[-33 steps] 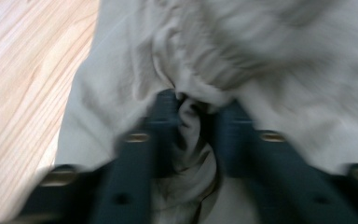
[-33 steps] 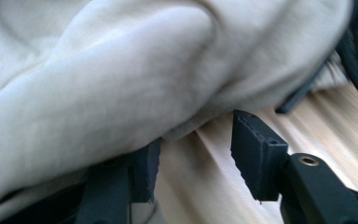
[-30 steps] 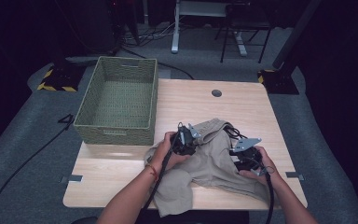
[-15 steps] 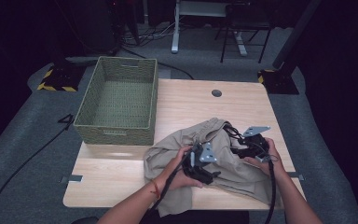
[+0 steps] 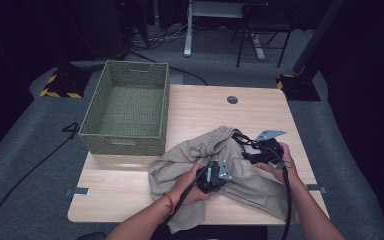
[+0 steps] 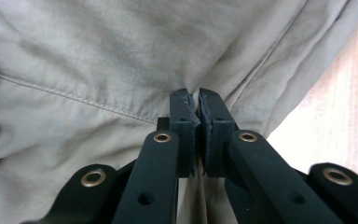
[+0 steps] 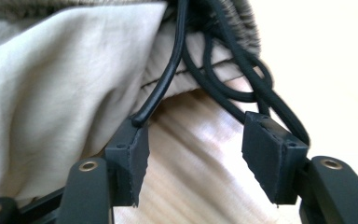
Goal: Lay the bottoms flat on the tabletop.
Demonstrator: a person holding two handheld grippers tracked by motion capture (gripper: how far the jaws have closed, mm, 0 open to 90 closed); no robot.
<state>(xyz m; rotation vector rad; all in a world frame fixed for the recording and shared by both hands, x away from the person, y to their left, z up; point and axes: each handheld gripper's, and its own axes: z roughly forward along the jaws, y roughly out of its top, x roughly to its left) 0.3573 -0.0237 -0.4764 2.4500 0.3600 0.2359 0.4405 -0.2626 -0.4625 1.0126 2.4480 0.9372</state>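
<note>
Beige trousers (image 6: 98, 70) pinched in left claw (image 6: 196, 100), just beside spread right claw (image 7: 193, 140), on table (image 5: 130, 185)

Beige garment (image 5: 240, 175) — crumpled, with black drawstring (image 7: 223, 79) — lying on the table's near half, right of centre.

Beige garment (image 5: 240, 182); green woven basket (image 5: 125, 112); black cord (image 7: 223, 79).
</note>
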